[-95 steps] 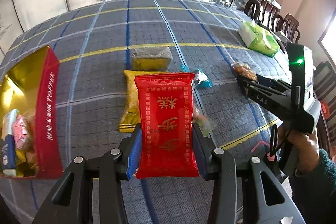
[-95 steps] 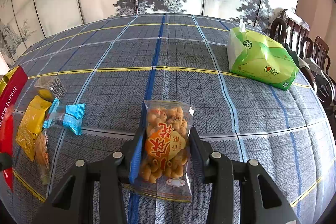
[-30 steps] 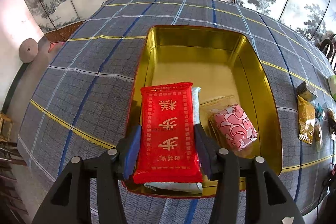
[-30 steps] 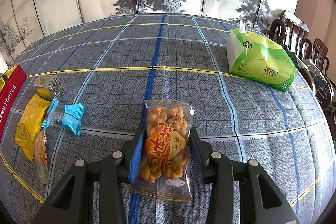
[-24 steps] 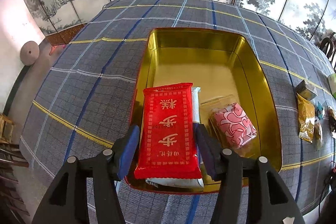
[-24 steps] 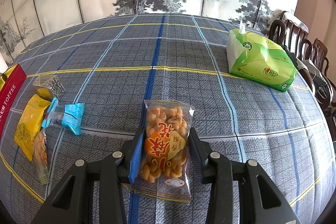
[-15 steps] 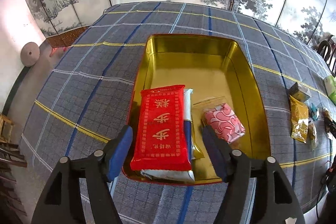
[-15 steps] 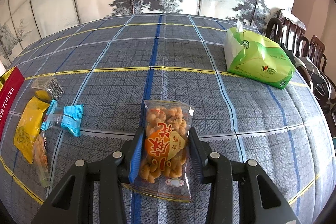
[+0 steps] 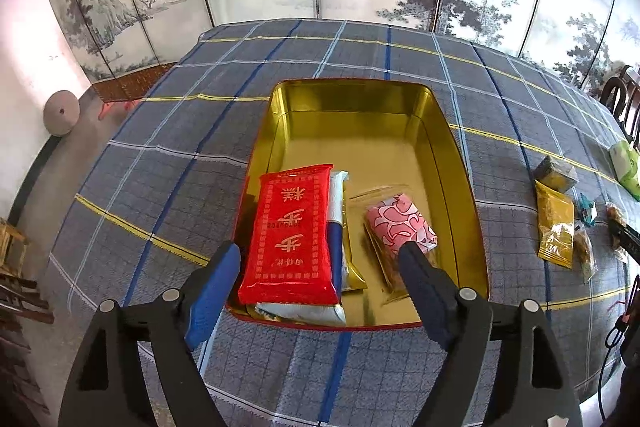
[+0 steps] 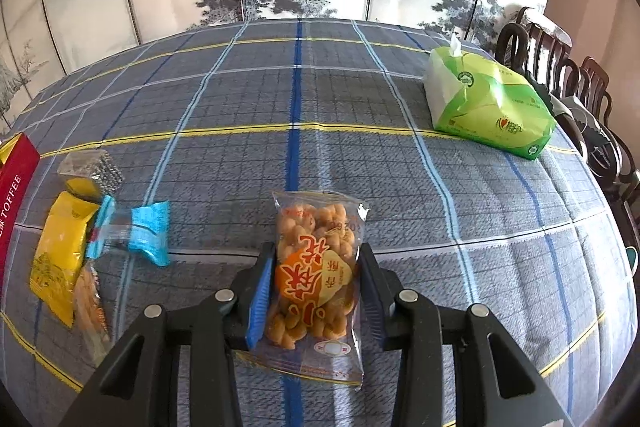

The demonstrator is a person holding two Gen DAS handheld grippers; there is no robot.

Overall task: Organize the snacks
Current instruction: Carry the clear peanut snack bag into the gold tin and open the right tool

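Bench point(image 9: 280, 367) with plaid cloth; gold tin point(image 9: 360, 99) part filled: red packet point(image 9: 294, 231) now lying inside on a white-blue pack, pink packet point(image 9: 400, 223) beside. Left claw point(image 9: 320, 283) opening wide, clear of red packet, earlier clamped on it. Right claw point(image 10: 316, 291) gripping fried-snack bag point(image 10: 316, 267), unchanged. Left outside: yellow packet point(image 10: 60, 251), blue candy point(image 10: 140, 231), small bits.

A red snack packet point(image 9: 294, 235) with gold characters is lying flat in the gold tin point(image 9: 360, 99), overlapping a white-and-blue packet point(image 9: 338, 211) at the tin's near-left corner. A pink patterned packet point(image 9: 400, 223) is lying beside them. A clear bag of twisted fried snacks point(image 10: 316, 267) is standing upright, pinched at both sides above the plaid tablecloth.
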